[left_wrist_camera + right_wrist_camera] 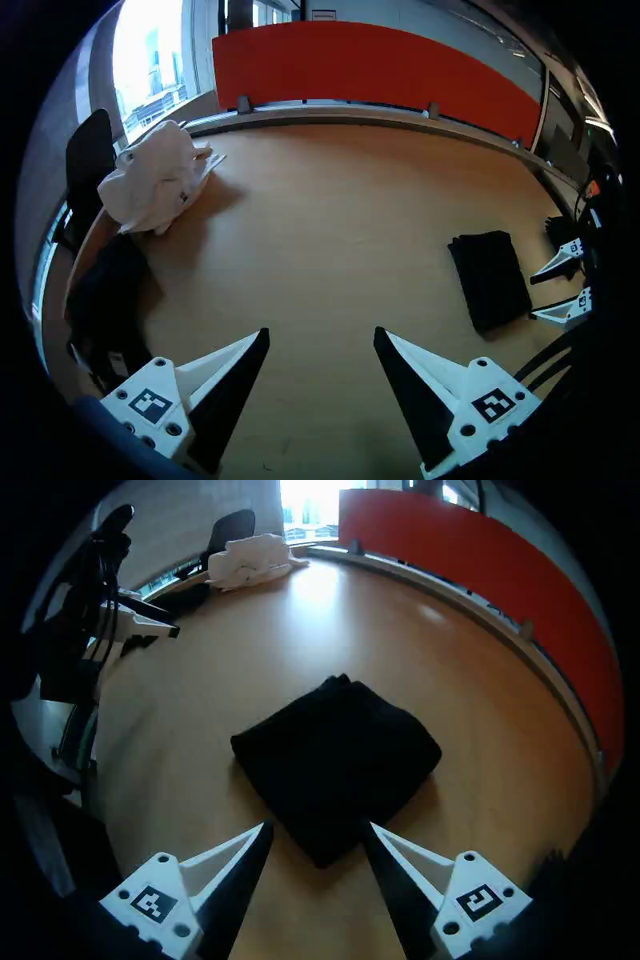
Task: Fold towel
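Lying folded into a compact dark rectangle, the black towel [336,764] is recorded flat on the light wooden surface [240,664], directly ahead of the right gripper [316,824]. The jaws of that gripper are noted as released and spread wide, with nothing grasped. Their tips are seen at either side of the towel's near corner, and whether they touch the cloth cannot be determined. In the left gripper view, the left gripper [320,332] is observed over bare wood, well apart from the towel, which is seen toward the right edge of that view. Its jaws are likewise released, and nothing is grasped between them. In the same view, two white fingers of the right gripper are noted just beside the towel, on its right-hand side. A heap of white cloth [156,176] is logged at the far corner of the surface, near a bright window. A dark chair [88,156] is recorded just beside the heap, beyond the edge of the surface. A red partition [376,68] is found running along the back edge of the surface.
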A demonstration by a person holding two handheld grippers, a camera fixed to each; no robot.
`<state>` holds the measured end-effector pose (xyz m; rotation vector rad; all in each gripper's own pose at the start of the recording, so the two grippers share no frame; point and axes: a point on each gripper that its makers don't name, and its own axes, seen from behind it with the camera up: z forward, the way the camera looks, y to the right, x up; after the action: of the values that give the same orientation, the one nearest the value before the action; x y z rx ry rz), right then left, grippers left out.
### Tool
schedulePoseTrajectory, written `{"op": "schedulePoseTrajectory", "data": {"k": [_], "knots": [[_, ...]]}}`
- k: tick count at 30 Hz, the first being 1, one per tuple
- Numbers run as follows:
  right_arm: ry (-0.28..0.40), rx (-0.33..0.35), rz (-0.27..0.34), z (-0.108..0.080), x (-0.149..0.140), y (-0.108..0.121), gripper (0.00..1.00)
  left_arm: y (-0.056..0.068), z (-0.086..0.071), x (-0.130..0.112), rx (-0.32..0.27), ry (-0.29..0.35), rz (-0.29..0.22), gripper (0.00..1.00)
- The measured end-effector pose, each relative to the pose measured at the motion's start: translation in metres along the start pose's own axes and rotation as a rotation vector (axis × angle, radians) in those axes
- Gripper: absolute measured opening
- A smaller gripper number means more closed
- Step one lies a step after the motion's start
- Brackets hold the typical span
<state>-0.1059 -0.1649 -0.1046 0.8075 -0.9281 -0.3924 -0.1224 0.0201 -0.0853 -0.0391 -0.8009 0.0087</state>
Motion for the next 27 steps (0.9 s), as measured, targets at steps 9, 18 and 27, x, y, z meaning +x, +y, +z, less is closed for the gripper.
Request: {"op": "schedulePoseTrajectory", "data": {"k": [9, 18, 27], "knots": [[-0.028, -0.01, 0.014, -0.001, -0.017, 0.003, 0.82, 0.002, 0.001, 0.001, -0.002, 0.0, 0.004, 0.97], [-0.052, -0.015, 0.021, 0.001, -0.029, 0.002, 0.63, 0.002, 0.0, 0.0, -0.001, 0.0, -0.001, 0.97], [-0.06, -0.024, 0.034, 0.004, -0.034, 0.004, 0.44, 0.001, -0.001, 0.0, 0.0, 0.002, 0.0, 0.97]]}}
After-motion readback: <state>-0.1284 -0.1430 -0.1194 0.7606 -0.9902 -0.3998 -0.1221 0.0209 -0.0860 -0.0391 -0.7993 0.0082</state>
